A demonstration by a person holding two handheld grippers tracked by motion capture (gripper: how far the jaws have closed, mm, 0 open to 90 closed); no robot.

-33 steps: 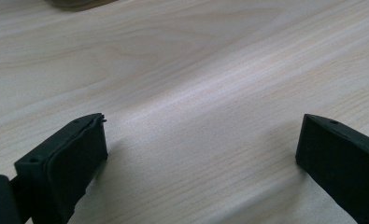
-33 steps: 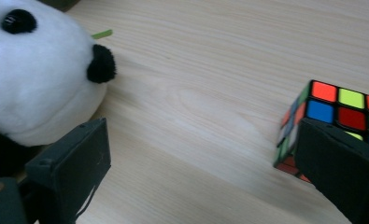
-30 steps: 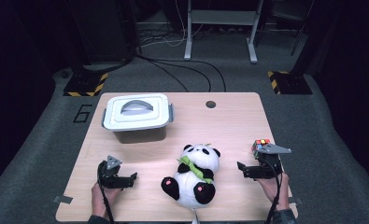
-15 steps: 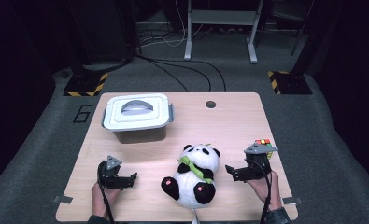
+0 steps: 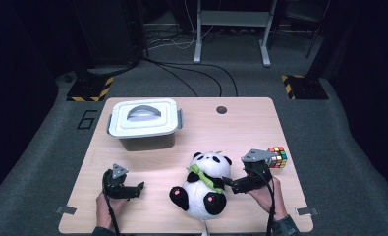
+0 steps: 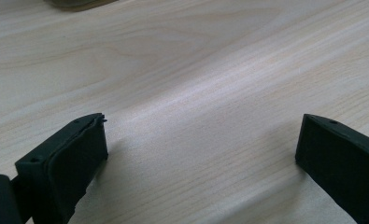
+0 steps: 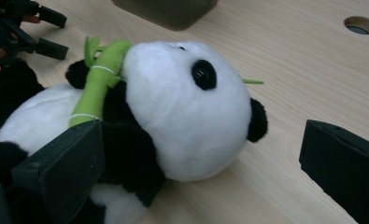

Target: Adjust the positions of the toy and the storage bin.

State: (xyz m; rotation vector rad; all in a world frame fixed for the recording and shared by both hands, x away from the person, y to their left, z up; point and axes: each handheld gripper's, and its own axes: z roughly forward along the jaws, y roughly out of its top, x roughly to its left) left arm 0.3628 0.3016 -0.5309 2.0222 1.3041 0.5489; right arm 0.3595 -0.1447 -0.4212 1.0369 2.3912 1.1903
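Note:
A black-and-white plush panda [image 5: 204, 184] holding a green bamboo stalk lies on its back at the front middle of the wooden table [image 5: 240, 125]. My right gripper [image 5: 233, 186] is open at the panda's right side, close against its arm. In the right gripper view the panda's head [image 7: 187, 107] lies between the wide-apart jaws of my right gripper [image 7: 203, 140]. Near the table's front left, my left gripper [image 5: 132, 189] is open. Bare wood lies between the jaws of my left gripper [image 6: 201, 149] in the left gripper view.
A grey box with a white handled lid [image 5: 142, 123] stands at the back left. A colour cube [image 5: 277, 156] sits just behind my right hand. A round cable hole [image 5: 221, 109] is at the table's far edge. The left gripper [image 7: 18, 28] lies beyond the panda.
My right gripper has moved left from beside the colour cube up to the panda's side. The left gripper has stayed where it was.

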